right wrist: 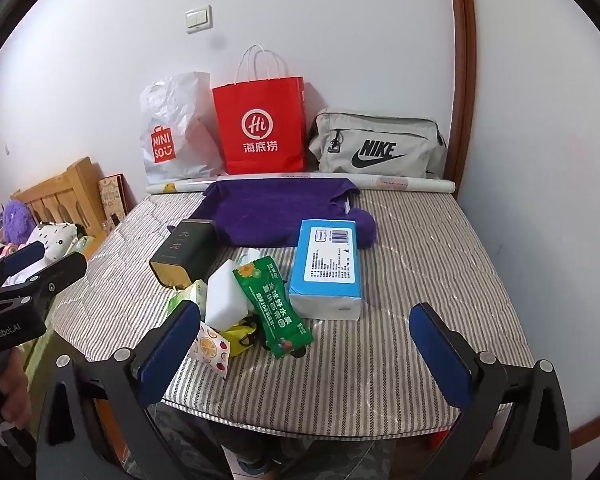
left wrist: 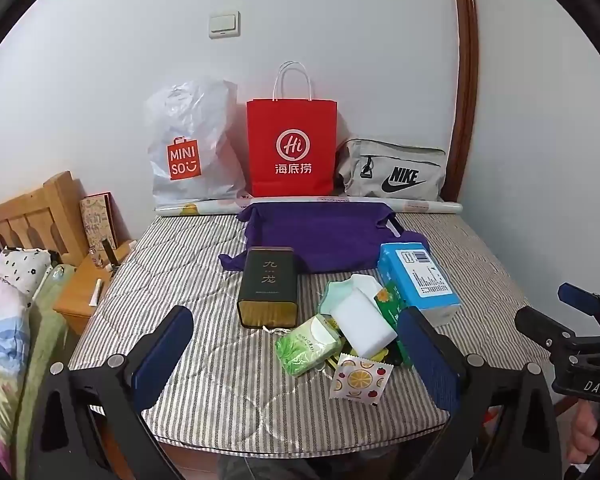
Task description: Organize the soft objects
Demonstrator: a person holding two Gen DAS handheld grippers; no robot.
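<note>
Both my left gripper and right gripper hang spread wide and empty over the striped mattress, the white sponge block, just right of the dark tea tin, lying nearer my left, long axis running away from me.

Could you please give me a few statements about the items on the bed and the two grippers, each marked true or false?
1. The red paper bag stands between the white Miniso bag and the grey Nike bag. True.
2. The left gripper is shut on the white sponge. False: it is open and holds nothing.
3. The dark tea tin lies in front of the purple cloth. True.
4. The blue tissue pack sits inside the red paper bag. False: it lies on the striped bed cover.
5. The right gripper is open. True.
</note>
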